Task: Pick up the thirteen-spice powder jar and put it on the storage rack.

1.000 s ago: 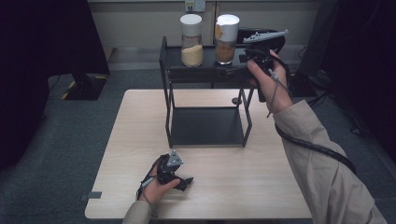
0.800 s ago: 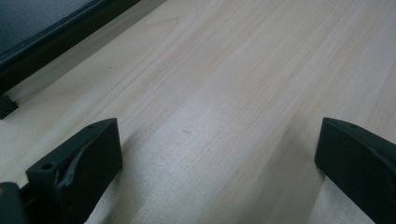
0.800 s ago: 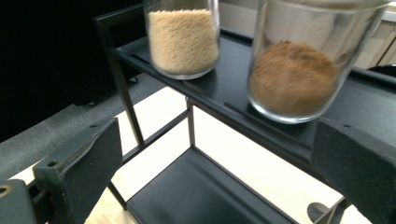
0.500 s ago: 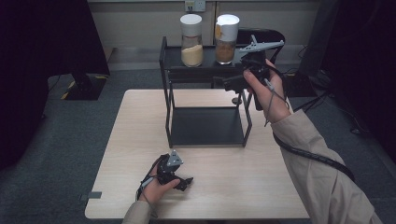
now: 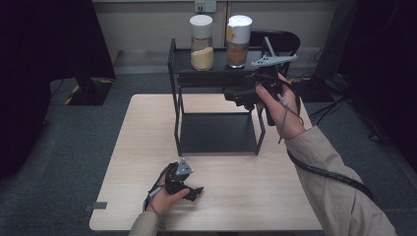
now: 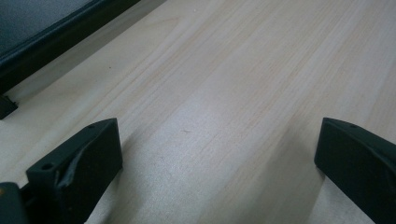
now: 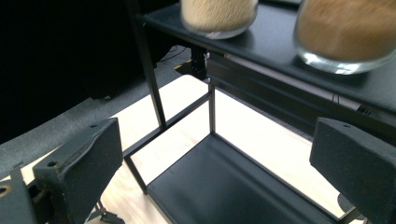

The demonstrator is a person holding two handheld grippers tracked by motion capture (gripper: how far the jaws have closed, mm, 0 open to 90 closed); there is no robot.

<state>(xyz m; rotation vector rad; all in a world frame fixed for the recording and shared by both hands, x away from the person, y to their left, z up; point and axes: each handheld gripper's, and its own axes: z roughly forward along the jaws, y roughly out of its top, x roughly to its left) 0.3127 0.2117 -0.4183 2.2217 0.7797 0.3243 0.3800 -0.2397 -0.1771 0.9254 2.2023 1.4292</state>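
On rack top (image 5: 219, 61) | pale-grain jar (image 5: 201, 43) | brown-grain jar (image 5: 238, 41)

The pale wooden tabletop (image 5: 147, 147) shows bare grain in the left claw view (image 6: 224, 93). It stands on a grey carpeted floor (image 5: 64, 162). A small grey strip (image 5: 100, 205) lies on the floor just beside the tabletop's near left corner. At the far left a black stand base (image 5: 81, 91) rests by yellow-black tape. A socket (image 5: 205, 6) sits on the back wall. Dark curtains (image 5: 44, 39) hang on both sides, and cables (image 5: 334, 105) lie on the floor to the right.
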